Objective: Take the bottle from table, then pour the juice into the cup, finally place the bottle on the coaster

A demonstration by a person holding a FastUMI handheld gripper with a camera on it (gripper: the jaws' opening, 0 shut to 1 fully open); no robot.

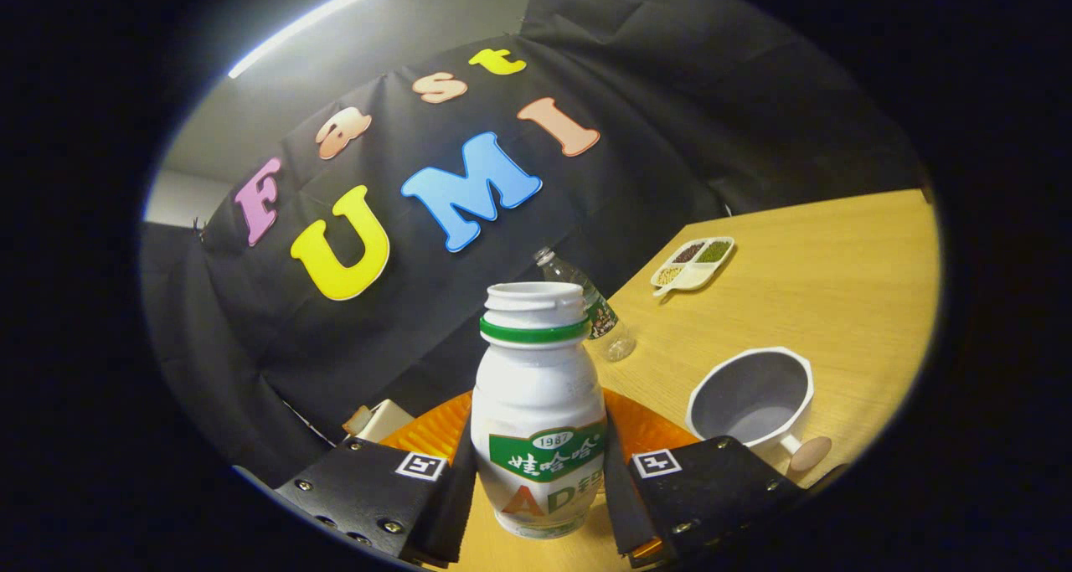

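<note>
Gripper view: hand-held gripper (540, 471) clamped on white bottle (538, 413), upright. Orange coaster (649, 425) just behind; cup (752, 400) beside it on tabletop (837, 287).

a cloth-walled booth (636, 69) with wooden table (837, 270).

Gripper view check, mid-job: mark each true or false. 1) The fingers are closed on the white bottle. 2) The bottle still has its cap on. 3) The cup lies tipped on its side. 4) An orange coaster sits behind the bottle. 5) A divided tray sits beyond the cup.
1) True: the gripper presses the white bottle from both sides.
2) False: its mouth is open, uncapped.
3) False: the cup stands upright, and looks empty.
4) True: the orange coaster lies just behind the bottle.
5) True: the divided tray lies farther along the table.
</note>
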